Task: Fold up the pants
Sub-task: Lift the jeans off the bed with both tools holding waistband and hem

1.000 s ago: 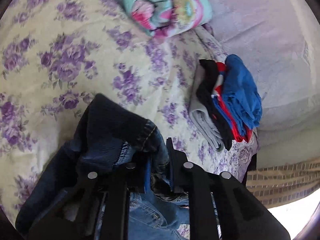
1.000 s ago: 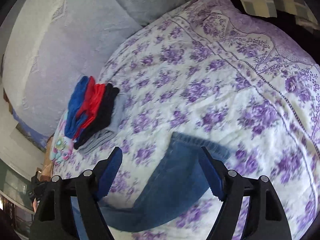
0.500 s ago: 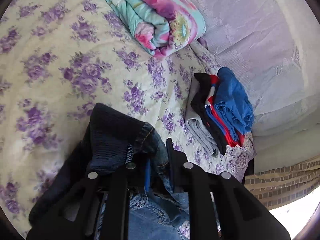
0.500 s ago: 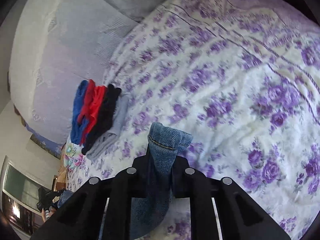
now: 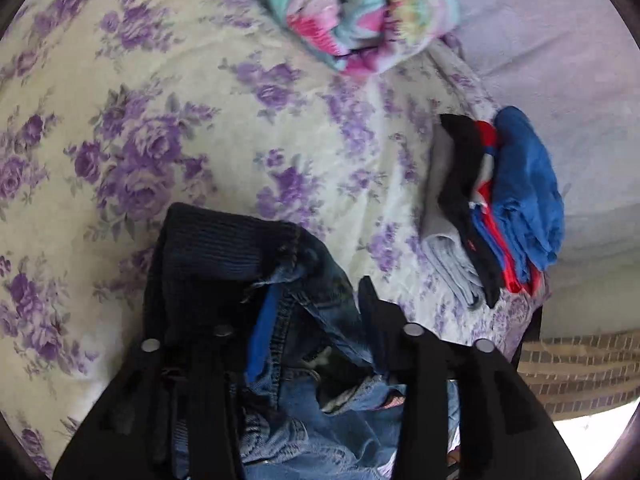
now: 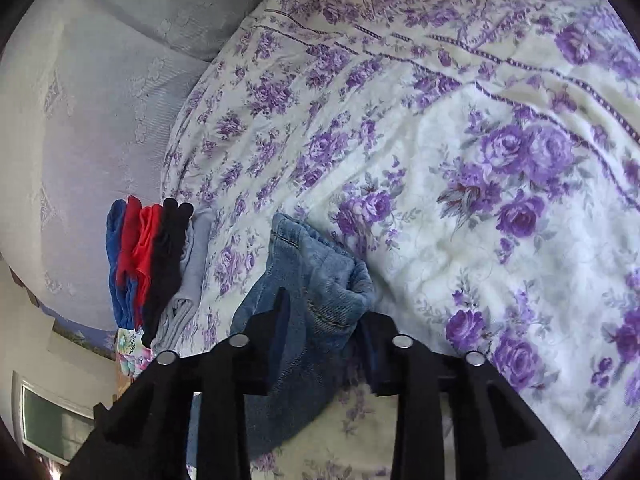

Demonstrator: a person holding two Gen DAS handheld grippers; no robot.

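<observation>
Blue denim pants lie on a purple-flowered bedspread. In the left wrist view my left gripper [image 5: 316, 312] has its jaws apart around the bunched waist end of the pants [image 5: 240, 264], with its dark ribbed waistband. In the right wrist view my right gripper [image 6: 324, 320] has its jaws part open around the hem of a pant leg [image 6: 316, 276], which still sits between the fingers. The leg trails back under the gripper.
A stack of folded clothes [image 5: 492, 208], blue, red, black and grey, sits at the bed's edge by a pale lavender wall; it also shows in the right wrist view [image 6: 152, 264]. A rolled colourful blanket [image 5: 356, 12] lies at the far side. The bedspread [image 6: 460, 160] extends right.
The right gripper shut on the leg hem half a second ago and its jaws have now spread. The left gripper's jaws have widened around the waist end, and the left view has shifted.
</observation>
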